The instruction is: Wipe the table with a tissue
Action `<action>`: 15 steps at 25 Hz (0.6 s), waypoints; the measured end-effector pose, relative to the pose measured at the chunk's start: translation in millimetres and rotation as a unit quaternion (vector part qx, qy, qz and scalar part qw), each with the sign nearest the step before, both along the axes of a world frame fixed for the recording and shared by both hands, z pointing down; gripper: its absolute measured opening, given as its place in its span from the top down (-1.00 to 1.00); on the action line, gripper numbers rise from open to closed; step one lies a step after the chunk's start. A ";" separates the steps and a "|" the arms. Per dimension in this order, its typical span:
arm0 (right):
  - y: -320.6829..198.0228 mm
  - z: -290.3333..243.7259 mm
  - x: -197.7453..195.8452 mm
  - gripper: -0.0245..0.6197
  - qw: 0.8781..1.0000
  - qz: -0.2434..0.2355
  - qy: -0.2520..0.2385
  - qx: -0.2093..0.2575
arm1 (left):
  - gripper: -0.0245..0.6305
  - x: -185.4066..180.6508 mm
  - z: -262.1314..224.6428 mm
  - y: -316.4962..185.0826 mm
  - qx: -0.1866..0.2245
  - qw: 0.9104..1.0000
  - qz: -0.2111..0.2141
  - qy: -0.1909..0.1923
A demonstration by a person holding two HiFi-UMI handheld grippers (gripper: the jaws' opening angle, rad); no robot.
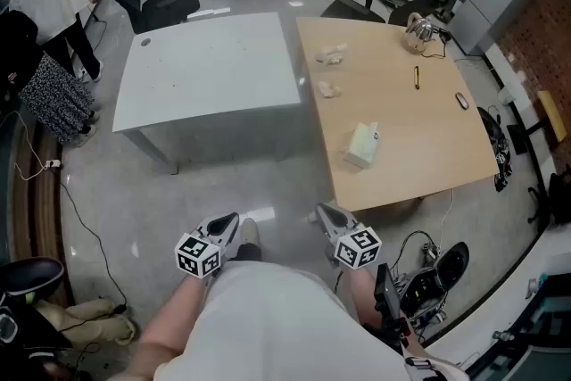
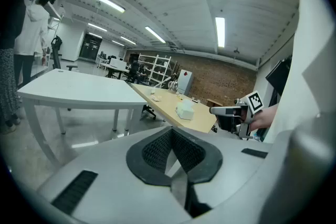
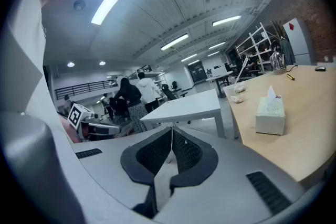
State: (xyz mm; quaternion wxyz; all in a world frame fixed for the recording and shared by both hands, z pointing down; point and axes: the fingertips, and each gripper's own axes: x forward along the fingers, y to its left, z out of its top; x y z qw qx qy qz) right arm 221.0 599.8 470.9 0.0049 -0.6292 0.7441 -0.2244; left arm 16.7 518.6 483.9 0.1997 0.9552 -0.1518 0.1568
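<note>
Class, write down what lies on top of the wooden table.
On the wooden table: a tissue box, crumpled tissues, a yellow pen, a small dark object and a shiny item at the far edge. Anything beneath the box is covered.

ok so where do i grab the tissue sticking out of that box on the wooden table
Pinch the tissue where it stands upright above the top of the tissue box, coming down from above; a side approach would likely hit the box first.

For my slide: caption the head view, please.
Left gripper and right gripper, both shut, short of the wooden table bearing a tissue box.
</note>
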 end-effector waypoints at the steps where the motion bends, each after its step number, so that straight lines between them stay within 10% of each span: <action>1: -10.1 -0.8 5.1 0.87 1.000 0.003 0.002 -0.002 | 0.91 6.6 -2.0 -9.5 0.001 1.000 0.003 0.004; 15: -129.5 -14.1 42.9 0.87 0.997 0.070 -0.007 -0.014 | 0.91 54.4 -11.0 -138.6 0.014 0.998 0.057 0.018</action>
